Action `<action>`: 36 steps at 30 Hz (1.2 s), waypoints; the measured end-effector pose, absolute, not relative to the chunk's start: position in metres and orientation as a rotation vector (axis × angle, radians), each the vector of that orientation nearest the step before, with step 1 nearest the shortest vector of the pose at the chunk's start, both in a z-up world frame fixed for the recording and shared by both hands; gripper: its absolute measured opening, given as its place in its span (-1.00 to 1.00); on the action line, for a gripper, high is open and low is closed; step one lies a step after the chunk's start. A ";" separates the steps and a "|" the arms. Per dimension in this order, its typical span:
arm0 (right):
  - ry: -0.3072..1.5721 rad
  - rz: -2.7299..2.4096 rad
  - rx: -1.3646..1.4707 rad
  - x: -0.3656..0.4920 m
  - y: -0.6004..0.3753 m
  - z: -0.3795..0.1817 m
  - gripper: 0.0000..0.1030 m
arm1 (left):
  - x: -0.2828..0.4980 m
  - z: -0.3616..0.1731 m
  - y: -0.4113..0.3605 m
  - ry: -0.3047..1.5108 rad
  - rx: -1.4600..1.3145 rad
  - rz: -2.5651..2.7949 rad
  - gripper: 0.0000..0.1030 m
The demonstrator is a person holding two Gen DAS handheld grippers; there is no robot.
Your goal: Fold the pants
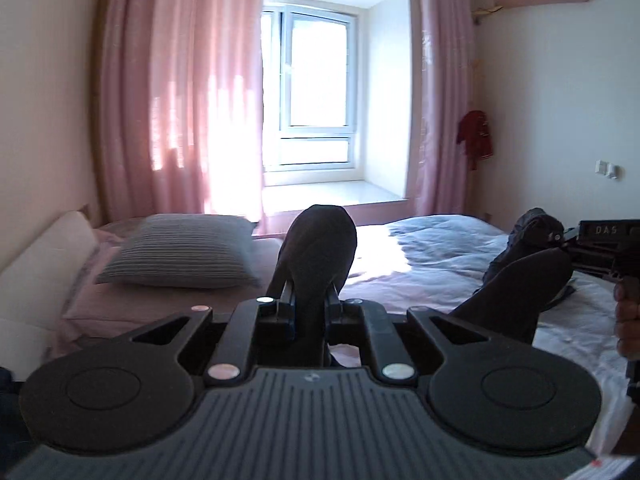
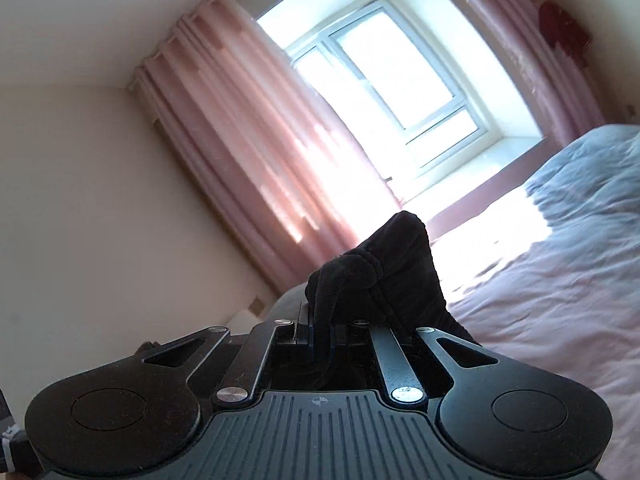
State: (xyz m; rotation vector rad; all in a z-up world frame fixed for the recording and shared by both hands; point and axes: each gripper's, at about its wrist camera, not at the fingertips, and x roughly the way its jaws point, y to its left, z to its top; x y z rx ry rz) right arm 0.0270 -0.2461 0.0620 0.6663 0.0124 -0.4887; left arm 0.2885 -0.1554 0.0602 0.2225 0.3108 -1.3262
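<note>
L gripper (image 1: 310, 300): clamped on dark pants (image 1: 320, 248)
R gripper (image 1: 560, 238): grips pants too
Under: bed (image 1: 420, 284), pillow (image 1: 184, 250)

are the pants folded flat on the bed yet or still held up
Held up, not folded: the dark pants bunch from the shut left gripper and right gripper, above the bed.

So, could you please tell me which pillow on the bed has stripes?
The grey pillow lying flat; the pillow left of it, propped upright, is plain white.
</note>
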 end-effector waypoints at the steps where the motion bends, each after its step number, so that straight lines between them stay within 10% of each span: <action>1: 0.027 -0.509 0.646 0.003 -0.259 0.061 -0.79 | 0.264 0.055 -0.177 0.324 0.217 -1.372 -0.82; 5: 0.342 -0.690 0.657 -0.044 -0.319 0.010 0.46 | 0.176 0.005 -0.271 0.503 0.276 -1.471 -0.30; 15: 0.885 -0.821 1.041 -0.174 -0.364 -0.109 0.45 | 0.072 -0.127 -0.314 0.898 0.679 -1.273 -0.12; 36: 0.836 -0.895 1.102 -0.161 -0.281 -0.116 0.45 | 0.079 -0.129 -0.245 0.883 0.826 -1.260 0.13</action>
